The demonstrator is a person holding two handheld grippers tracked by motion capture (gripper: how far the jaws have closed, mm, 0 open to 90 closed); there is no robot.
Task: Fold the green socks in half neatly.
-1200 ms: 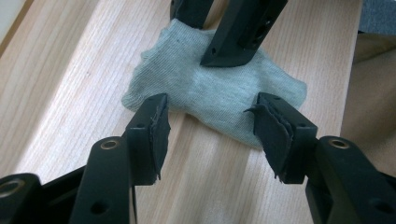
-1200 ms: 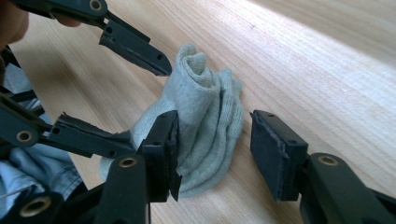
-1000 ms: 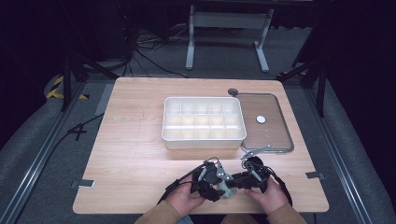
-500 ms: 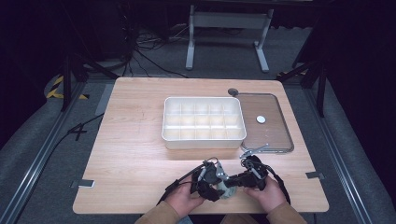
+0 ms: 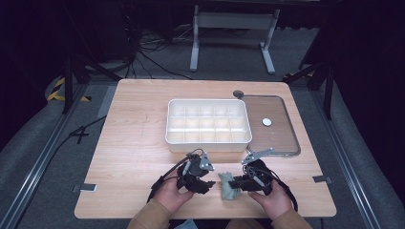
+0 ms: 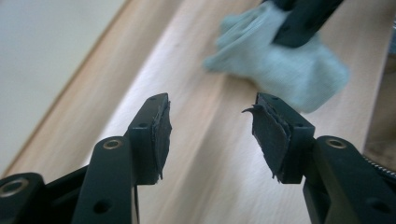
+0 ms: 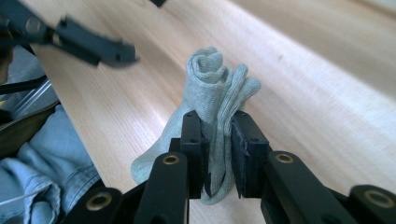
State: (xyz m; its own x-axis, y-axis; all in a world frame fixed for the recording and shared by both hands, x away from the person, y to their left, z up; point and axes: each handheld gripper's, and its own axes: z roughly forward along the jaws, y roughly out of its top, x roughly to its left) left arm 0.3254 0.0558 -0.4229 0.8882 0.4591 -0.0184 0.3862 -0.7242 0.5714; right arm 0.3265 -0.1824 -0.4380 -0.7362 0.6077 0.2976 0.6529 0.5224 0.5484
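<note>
Right gripper (image 7: 217,140) jaws pinch rolled grey sock (image 7: 212,88); left gripper (image 6: 210,126) gapes empty alongside

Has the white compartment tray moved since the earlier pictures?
No. The white compartment tray sits in the same spot, beside the clear lid on the wooden table.

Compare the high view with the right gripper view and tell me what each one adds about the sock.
The high view adds the white compartment tray, the clear lid beside it, and both hands at the table's near edge. The right gripper view adds the grip itself: the right gripper is clamped on the rolled grey-green sock, with denim at the lower left. Both show the sock, the wooden tabletop and the open left gripper.
</note>
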